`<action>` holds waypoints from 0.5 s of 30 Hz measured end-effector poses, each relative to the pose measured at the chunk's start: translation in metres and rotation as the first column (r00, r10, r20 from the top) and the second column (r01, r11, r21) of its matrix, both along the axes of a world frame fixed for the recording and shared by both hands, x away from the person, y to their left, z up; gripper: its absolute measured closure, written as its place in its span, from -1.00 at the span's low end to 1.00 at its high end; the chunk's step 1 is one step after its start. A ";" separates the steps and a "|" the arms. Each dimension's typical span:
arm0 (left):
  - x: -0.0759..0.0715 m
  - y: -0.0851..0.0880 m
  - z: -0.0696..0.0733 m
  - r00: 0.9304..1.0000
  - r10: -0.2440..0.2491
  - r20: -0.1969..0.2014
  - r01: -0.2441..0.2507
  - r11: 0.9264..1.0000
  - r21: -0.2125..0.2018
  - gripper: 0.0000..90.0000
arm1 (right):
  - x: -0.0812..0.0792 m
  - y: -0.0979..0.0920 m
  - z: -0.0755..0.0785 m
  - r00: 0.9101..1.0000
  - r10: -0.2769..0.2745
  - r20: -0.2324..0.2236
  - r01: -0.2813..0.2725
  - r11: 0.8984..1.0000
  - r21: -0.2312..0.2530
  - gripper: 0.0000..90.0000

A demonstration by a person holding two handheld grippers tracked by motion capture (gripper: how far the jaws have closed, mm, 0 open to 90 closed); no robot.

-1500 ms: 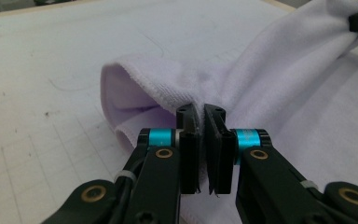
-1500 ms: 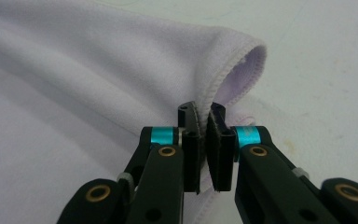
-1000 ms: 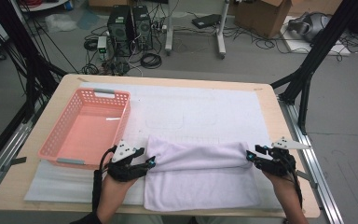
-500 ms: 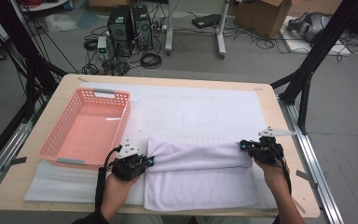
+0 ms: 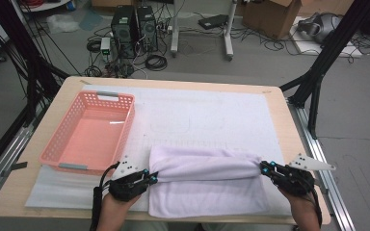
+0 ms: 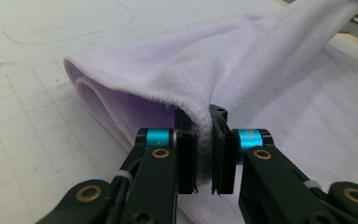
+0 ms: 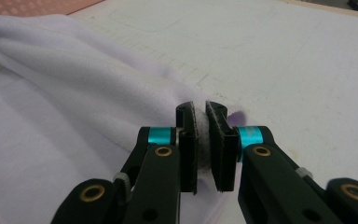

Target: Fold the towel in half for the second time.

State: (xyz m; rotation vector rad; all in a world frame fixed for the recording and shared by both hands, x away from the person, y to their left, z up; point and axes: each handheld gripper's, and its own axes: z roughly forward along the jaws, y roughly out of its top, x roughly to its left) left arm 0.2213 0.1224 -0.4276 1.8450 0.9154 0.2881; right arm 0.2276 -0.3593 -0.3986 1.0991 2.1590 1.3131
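A pale lavender towel (image 5: 202, 192) lies on the white mat near the table's front edge, its far part folded over into a thick roll (image 5: 207, 166). My left gripper (image 5: 151, 178) is shut on the roll's left end; its jaws have just closed on the towel (image 6: 261, 70) and eased slightly. In the left gripper view the cloth's hem is pinched between the left gripper's (image 6: 204, 154) pads. My right gripper (image 5: 263, 168) is shut on the roll's right end, having just closed. In the right gripper view the right gripper (image 7: 201, 137) squeezes the towel (image 7: 51, 93).
A pink plastic basket (image 5: 58, 155) stands empty at the left of the white mat (image 5: 212, 113). The wooden table's right edge (image 5: 294, 130) runs close to my right hand. Computers, cables and boxes lie on the floor beyond.
Both grippers have gone from open to shut on the ends of the towel's roll. The right hand went in toward the towel, then drew back to the right and nearer the front edge.
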 end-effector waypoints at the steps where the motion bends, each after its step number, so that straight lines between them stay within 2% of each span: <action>1: -0.003 0.001 -0.001 1.000 -0.002 0.000 0.002 1.000 0.000 0.80 | -0.004 -0.001 -0.001 1.000 0.001 0.005 -0.001 1.000 -0.001 0.85; 6: -0.019 0.000 -0.005 1.000 -0.015 -0.012 0.015 1.000 0.005 0.76 | -0.023 -0.006 -0.008 1.000 0.019 -0.001 -0.019 1.000 -0.009 0.85; 10: -0.033 -0.001 -0.006 0.999 -0.042 -0.008 0.042 0.999 0.023 0.84 | -0.038 -0.010 -0.012 0.999 0.039 -0.005 -0.040 0.999 -0.003 0.85; 13: -0.040 0.000 -0.008 0.998 -0.058 -0.011 0.058 0.998 0.031 0.84 | -0.046 -0.011 -0.016 0.998 0.055 -0.028 -0.056 0.998 -0.024 0.83; 15: -0.040 0.000 -0.008 0.999 -0.052 -0.007 0.053 0.998 0.030 0.70 | -0.050 -0.013 -0.020 0.997 0.049 -0.053 -0.050 0.998 -0.028 0.72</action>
